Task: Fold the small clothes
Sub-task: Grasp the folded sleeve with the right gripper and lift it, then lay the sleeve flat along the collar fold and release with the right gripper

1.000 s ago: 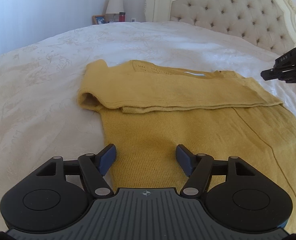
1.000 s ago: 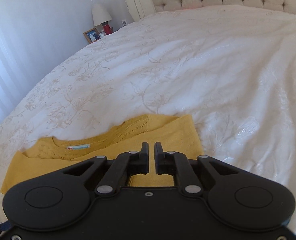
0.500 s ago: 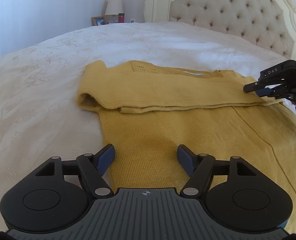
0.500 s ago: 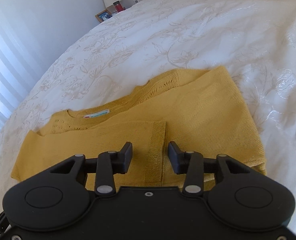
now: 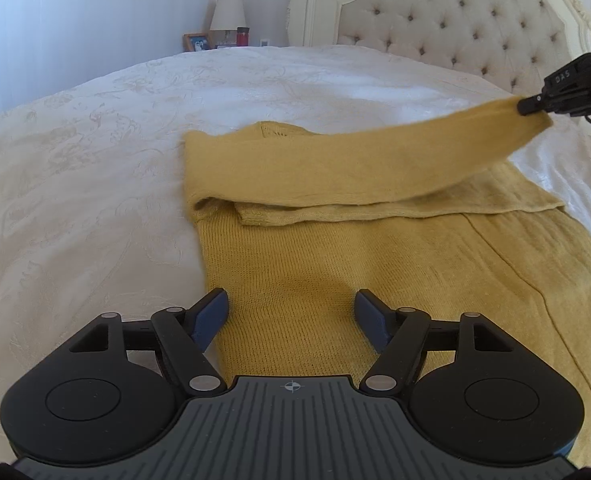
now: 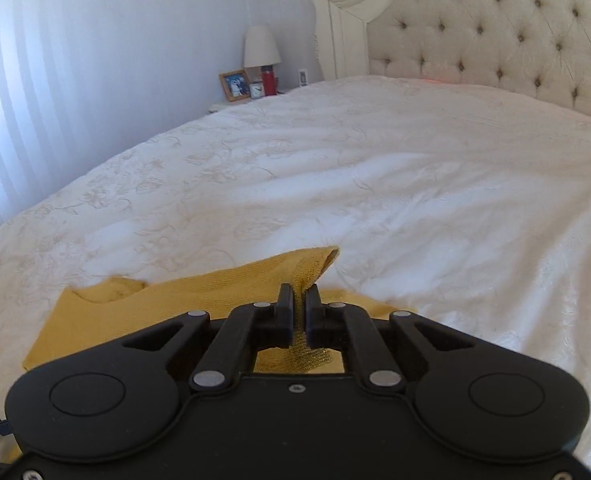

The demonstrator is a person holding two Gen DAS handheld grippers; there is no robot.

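A mustard yellow knit sweater (image 5: 335, 264) lies on the white bed, its sleeves folded across the chest. My right gripper (image 6: 299, 300) is shut on the cuff of one sleeve (image 6: 315, 264) and holds it lifted off the bed; in the left wrist view it (image 5: 535, 106) is at the far right with the sleeve (image 5: 415, 152) stretched up to it. My left gripper (image 5: 291, 316) is open, low over the sweater's lower body near its left edge, holding nothing.
The white embroidered bedspread (image 5: 95, 168) spreads left and behind the sweater. A tufted headboard (image 5: 455, 20) stands at the back. A nightstand with a lamp (image 6: 260, 46), a picture frame and a red bottle (image 6: 269, 80) is at the far left corner.
My right gripper dropped to the folded sleeve, opened, closed on its cuff and lifted it up to the right. My left gripper stayed open in place.
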